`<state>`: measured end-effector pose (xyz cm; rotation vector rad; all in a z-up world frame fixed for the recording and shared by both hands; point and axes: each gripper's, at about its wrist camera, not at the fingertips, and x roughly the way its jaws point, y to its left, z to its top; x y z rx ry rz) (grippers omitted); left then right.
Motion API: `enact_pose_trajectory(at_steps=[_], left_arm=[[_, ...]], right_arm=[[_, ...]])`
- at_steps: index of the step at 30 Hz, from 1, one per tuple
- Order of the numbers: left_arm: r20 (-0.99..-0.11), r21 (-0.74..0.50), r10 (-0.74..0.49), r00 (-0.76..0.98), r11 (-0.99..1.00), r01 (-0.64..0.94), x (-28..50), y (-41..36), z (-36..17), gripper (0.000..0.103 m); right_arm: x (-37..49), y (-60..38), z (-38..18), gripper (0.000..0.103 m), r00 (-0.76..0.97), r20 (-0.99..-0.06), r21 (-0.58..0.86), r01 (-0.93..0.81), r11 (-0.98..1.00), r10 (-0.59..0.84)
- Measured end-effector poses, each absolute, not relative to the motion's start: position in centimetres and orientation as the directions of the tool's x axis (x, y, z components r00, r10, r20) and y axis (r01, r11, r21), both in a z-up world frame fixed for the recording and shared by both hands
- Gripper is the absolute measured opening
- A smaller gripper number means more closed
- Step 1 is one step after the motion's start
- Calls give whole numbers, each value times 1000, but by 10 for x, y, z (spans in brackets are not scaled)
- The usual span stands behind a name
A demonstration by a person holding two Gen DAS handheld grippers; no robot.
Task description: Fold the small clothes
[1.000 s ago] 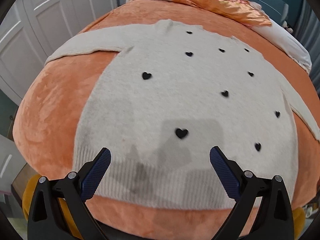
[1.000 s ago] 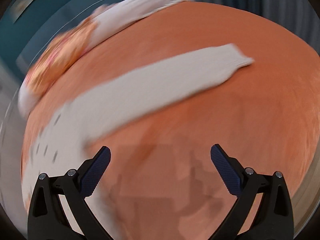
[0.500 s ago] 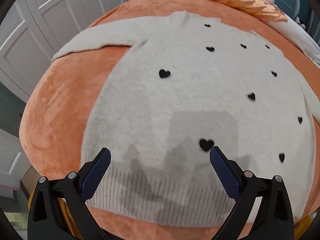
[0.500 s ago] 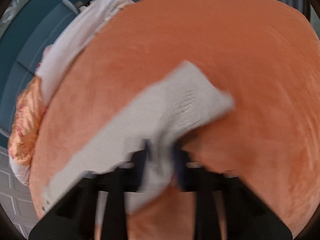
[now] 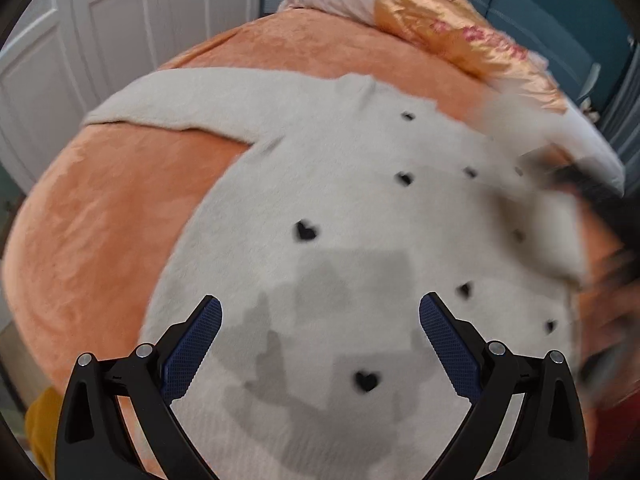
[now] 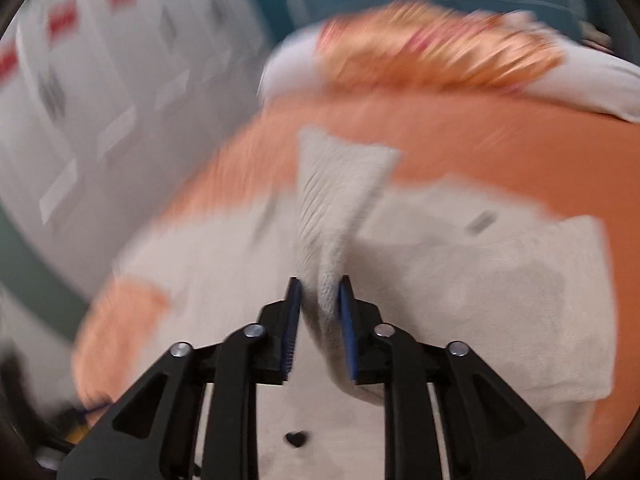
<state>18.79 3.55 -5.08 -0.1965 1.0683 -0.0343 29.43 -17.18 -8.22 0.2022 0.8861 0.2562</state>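
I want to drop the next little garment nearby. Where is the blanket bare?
Bare orange blanket lies between the sweater and the white wardrobe doors, below its outstretched sleeve, and between collar and pillows. The far side is crowded: the right gripper carries the other sleeve.

Here's the left hand-held gripper (image 5: 320,332): 2 matte black plastic arms, each with triangular cut-outs and 2 silver screw heads at the joints. Both fingers (image 5: 192,344) carry dark blue pads with a fine cross-hatched grip texture. The right hand-held gripper (image 6: 320,320) is built the same: black linkages, 4 silver screws across the top, thin blue pads edge-on.
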Motion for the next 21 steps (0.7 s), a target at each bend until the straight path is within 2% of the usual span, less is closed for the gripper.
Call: enact_pose_trajectory(at_steps=[2,4,5,7,11,15,16,17,18,20,21], left_arm=[[-860,-244,-190,474,968,-55,204,35,-53,97],[-853,-297,-238,463,953,-56,220,35,-60,97],[-847,-330,-270,458,942,-55,227,35,-65,97],[-846,-378,-311,433,923,-77,247,31,-82,97],[-857,-436,-360,370,888,-146,275,22,-120,97],[-832,-463,-349,432,865,-193,282,23,-120,94],[-824,-474,-354,442,859,-196,285,23,-118,86],[-821,-477,-355,447,857,-195,289,23,-116,72],[-819,-478,-356,449,857,-192,294,23,-115,68],[-816,-478,-361,452,861,-174,307,22,-111,37],[-816,-472,-360,453,867,-162,313,22,-109,30]], right_arm=[[291,-143,-111,20,548,-798,206,-140,969,249],[272,-150,-111,22,553,-783,266,-118,957,286],[258,-164,-106,36,570,-766,307,-85,948,299],[234,-198,-98,51,609,-744,339,-8,941,273],[180,-267,-102,53,612,-768,366,176,914,189],[155,-329,-118,53,611,-771,455,332,826,179],[156,-339,-120,53,621,-762,480,353,803,182],[160,-344,-121,53,629,-755,496,362,789,186],[165,-350,-123,53,641,-743,522,374,766,193],[181,-355,-132,53,649,-735,550,397,735,199],[187,-359,-134,53,650,-732,560,405,723,203]])
